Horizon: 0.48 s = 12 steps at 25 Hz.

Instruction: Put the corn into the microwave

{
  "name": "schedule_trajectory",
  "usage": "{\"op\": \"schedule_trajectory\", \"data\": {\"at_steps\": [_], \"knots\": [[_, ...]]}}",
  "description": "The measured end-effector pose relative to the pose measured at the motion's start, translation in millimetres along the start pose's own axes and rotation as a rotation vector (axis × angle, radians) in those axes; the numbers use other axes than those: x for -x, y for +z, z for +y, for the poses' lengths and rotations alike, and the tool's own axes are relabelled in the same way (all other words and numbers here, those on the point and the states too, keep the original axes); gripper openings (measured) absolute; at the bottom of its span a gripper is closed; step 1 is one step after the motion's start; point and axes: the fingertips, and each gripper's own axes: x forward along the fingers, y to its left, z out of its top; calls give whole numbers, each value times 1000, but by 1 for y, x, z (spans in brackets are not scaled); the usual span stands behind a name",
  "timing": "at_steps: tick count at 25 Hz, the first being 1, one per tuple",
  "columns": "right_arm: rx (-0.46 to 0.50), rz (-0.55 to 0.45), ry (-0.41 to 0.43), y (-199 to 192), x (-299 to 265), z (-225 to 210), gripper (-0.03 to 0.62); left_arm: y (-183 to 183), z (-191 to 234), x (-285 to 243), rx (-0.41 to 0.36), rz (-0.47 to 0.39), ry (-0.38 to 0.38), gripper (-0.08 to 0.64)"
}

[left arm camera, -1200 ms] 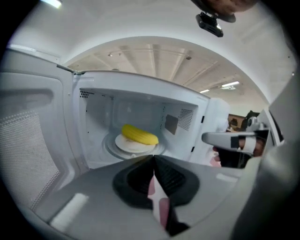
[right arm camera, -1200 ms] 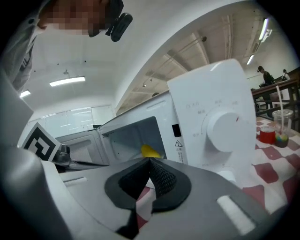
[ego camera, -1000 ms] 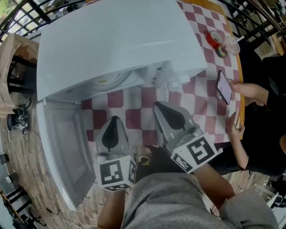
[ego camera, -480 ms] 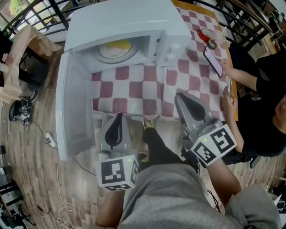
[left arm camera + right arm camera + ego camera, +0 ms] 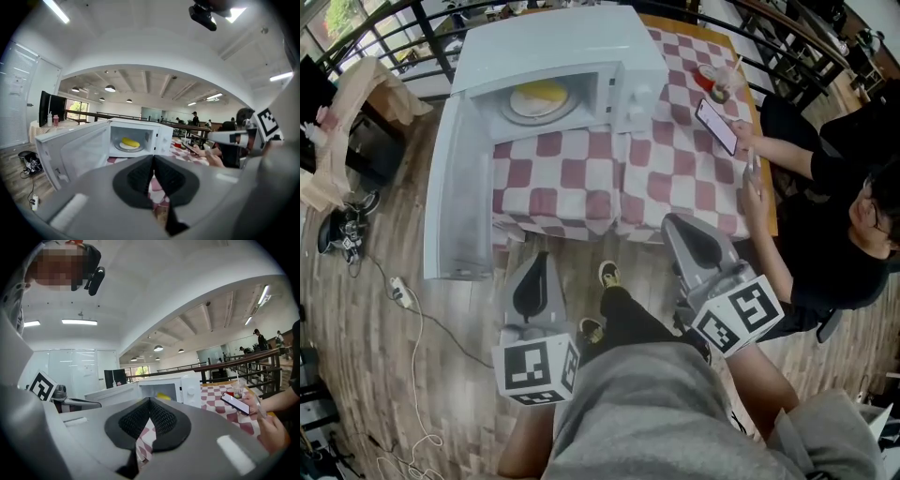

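Corn (image 5: 542,92) sits in the microwave (image 5: 581,47), door (image 5: 459,187) open, so left gripper (image 5: 540,260) and right gripper (image 5: 675,225) hang back, 2 claws clenched on nothing.

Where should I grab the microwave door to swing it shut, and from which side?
Probably its free edge, the one nearest you. The door stands wide open, jutting toward you from the left front corner of the microwave as a thin upright panel. Open the shut left gripper and come straight in, a jaw on each face.
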Motion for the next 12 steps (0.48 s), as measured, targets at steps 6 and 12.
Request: {"op": "schedule_trajectory", "data": {"at_steps": [6, 12], "knots": [[-6, 0, 22, 0, 27, 2, -2, 3, -39, 17, -17, 1, -35, 11], [-36, -12, 47, 4, 56, -13, -2, 2, -81, 24, -26, 9, -27, 11]]}}
